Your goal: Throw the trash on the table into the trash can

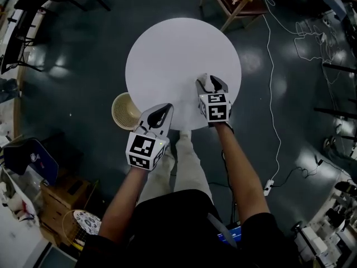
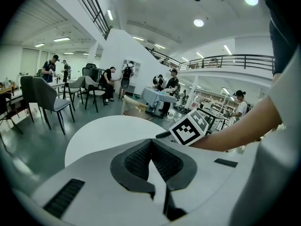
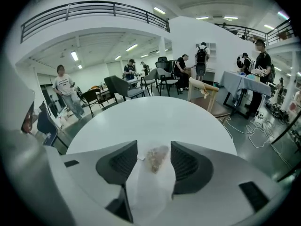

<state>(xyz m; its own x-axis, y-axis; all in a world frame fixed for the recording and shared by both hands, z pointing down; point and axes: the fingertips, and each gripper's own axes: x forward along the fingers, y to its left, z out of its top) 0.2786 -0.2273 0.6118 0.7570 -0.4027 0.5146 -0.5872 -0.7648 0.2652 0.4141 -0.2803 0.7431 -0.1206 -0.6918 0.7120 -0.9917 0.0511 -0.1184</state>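
The right gripper (image 1: 210,81) has its jaws wide around the crumpled scrap (image 3: 155,158) on the round table (image 1: 178,49), so it's best to settle lower, centre it and pinch firmly, while the left gripper (image 1: 162,111) is closed on nothing.

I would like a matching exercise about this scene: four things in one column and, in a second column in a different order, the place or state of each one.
Things:
1. left gripper
2. right gripper
3. trash can
4. crumpled scrap

Places or states:
A. on the floor, beside the table
B. jaws together, nothing in them
C. jaws apart
D. on the table, between open jaws

Pairs: 1-B, 2-C, 3-A, 4-D.
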